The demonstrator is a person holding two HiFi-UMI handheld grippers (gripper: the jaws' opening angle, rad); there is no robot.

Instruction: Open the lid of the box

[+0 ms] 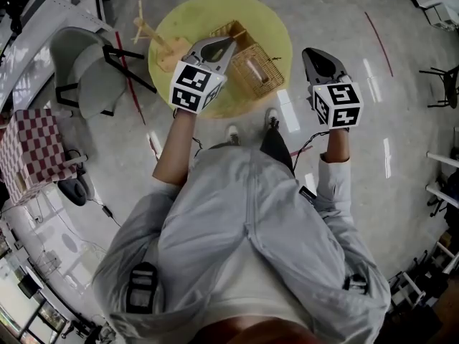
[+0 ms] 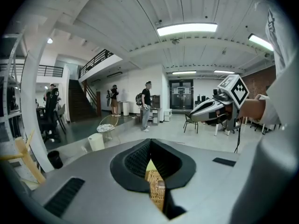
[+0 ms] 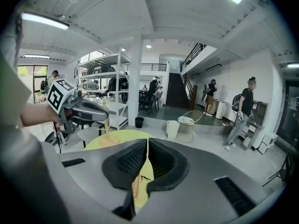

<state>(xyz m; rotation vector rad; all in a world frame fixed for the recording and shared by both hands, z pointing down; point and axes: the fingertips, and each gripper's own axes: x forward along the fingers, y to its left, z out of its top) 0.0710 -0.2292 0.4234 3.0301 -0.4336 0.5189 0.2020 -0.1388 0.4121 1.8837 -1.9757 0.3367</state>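
Both grippers are empty, jaws pressed together. Your left gripper (image 1: 226,44) hangs over the wicker box (image 1: 264,72) on the yellow table (image 1: 269,16); your right gripper (image 1: 316,53) is off to the table's side. The box looks light, stiff and a little brittle, so take the lid gently by one edge. The left gripper covers part of it, and I cannot make out any seam or hinge.

Head camera: mounted above the person, looking steeply down on the round yellow table (image 1: 265,20) from well above. Left gripper (image 1: 228,43) camera: close over the table's near edge, facing across the hall. Right gripper (image 1: 316,53) camera: just beside the table, facing likewise. Head and right gripper views share the tabletop; each gripper view shows the other gripper.
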